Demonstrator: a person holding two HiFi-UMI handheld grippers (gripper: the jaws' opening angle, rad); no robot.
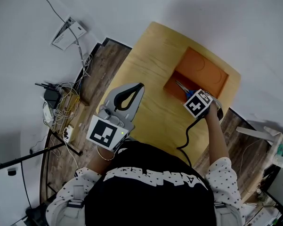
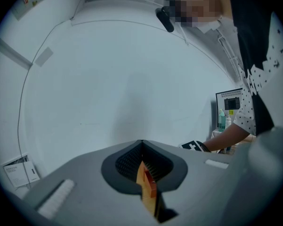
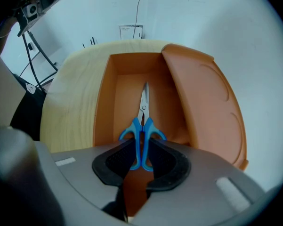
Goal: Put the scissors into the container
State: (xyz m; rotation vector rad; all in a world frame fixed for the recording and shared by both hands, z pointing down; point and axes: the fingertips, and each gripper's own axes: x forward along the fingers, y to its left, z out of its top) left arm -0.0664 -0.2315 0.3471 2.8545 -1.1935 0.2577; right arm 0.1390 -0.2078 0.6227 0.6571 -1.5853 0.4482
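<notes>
My right gripper (image 3: 140,143) is shut on the blue handles of the scissors (image 3: 143,111), whose steel blades point down into the orange container (image 3: 105,102). The container's lid (image 3: 208,98) leans open on its right side. From the head view, the right gripper (image 1: 189,96) sits at the near edge of the container (image 1: 172,84) with the scissors (image 1: 181,85) over its opening. My left gripper (image 1: 139,86) hangs above the wooden table (image 1: 146,62), well left of the container, shut with nothing in it. In the left gripper view it (image 2: 141,144) faces a bare white wall.
The lid (image 1: 205,69) stands beyond the opening, near the table's far edge. A tangle of cables and a router (image 1: 54,98) lies on the floor at the left, with a paper booklet (image 1: 68,33) farther back. Shelving with bottles (image 1: 282,152) stands at the right.
</notes>
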